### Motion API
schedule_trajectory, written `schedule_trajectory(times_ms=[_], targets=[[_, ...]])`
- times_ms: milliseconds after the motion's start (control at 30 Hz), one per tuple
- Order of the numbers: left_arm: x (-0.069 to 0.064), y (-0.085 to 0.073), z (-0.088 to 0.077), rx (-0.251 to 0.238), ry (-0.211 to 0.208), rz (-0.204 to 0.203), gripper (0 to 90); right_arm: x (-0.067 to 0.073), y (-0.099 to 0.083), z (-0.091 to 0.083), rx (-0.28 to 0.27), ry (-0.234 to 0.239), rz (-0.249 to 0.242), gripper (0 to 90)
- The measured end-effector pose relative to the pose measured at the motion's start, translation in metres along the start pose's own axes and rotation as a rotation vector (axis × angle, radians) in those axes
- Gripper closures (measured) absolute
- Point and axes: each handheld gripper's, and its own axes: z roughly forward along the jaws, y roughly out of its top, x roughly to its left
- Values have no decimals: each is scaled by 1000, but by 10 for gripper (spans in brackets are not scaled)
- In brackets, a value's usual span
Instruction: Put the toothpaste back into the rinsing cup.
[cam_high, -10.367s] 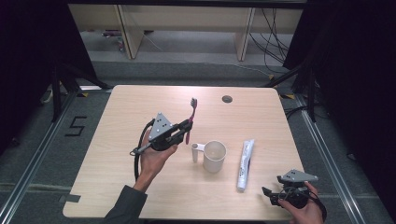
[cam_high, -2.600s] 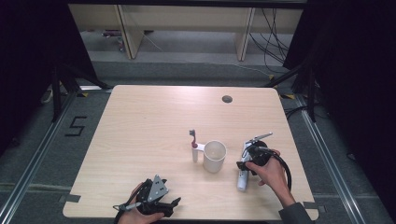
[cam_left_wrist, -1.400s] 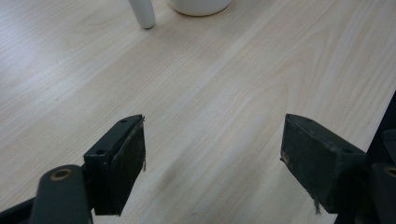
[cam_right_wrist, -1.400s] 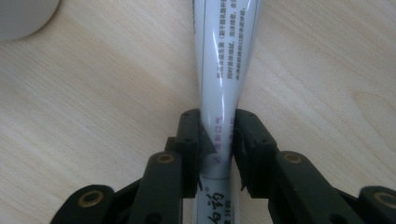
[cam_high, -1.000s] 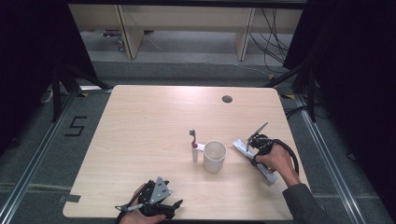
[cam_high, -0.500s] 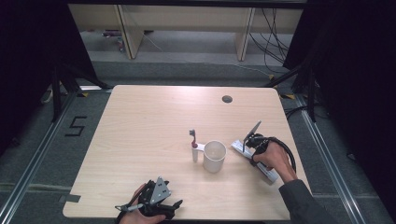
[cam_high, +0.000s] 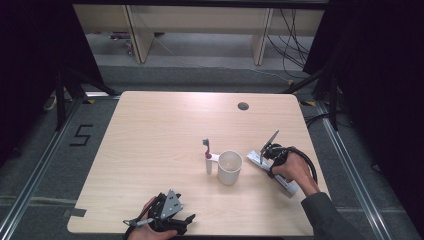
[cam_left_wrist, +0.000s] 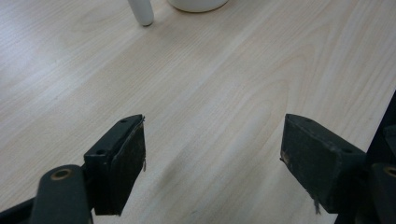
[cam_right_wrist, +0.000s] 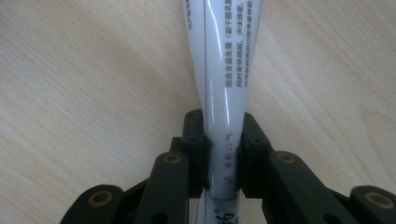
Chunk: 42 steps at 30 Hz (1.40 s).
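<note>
The high view looks forward and down on the whole pale wooden table (cam_high: 150, 150). Each gripper view sits close above that tabletop; the left one shares the round white cup (cam_left_wrist: 198, 4) (cam_high: 229, 167).

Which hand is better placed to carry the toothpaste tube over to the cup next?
Right. The right hand-held gripper is already shut on the toothpaste tube, just right of the cup. The left hand-held gripper sits open at the table's near edge, holding nothing.
</note>
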Motion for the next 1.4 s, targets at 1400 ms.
schedule_trajectory(times_ms=[1400], targets=[[1,0,0,-1,6,0,218,-2,2,-92,-800,145,78,766]])
